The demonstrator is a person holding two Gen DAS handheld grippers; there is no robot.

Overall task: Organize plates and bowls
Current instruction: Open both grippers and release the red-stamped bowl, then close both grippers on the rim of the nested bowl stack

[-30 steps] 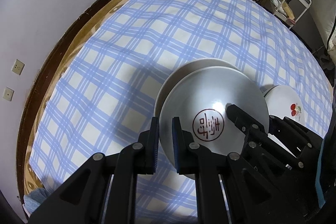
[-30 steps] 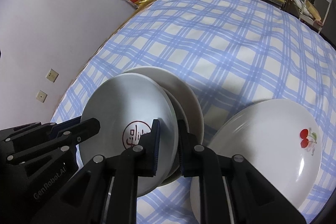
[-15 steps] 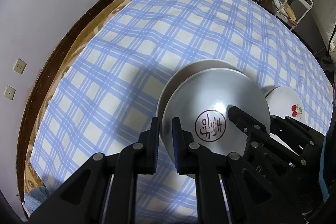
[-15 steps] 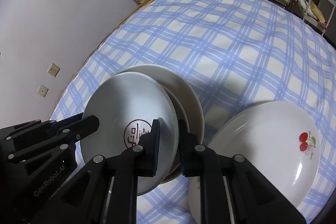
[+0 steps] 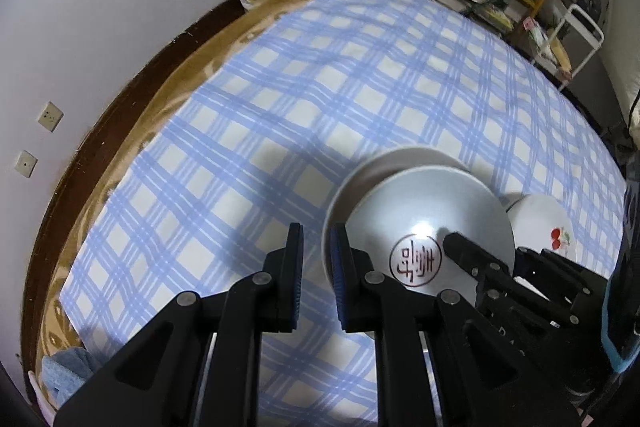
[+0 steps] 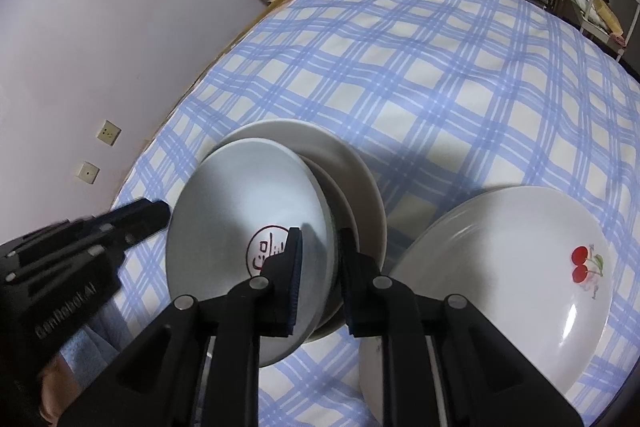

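Right tool (image 6: 319,259) jaws just widened, straddling stamped bowl (image 6: 240,219) rim, apparently released.

Stamped plate (image 6: 244,227) stacked on larger plates (image 6: 360,179), cherry plate (image 6: 500,267) just right, all on tablecloth (image 6: 400,67)

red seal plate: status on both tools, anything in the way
Right tool jaws just opening, astride round white red-seal plate rim. Left tool open at its opposite edge. Plate rests on white plate stack. White cherry-print plate close beside.

"GenRobot.AI" on left claw (image 6: 160,217) body; red seal characters on plate (image 6: 248,227), illegible.
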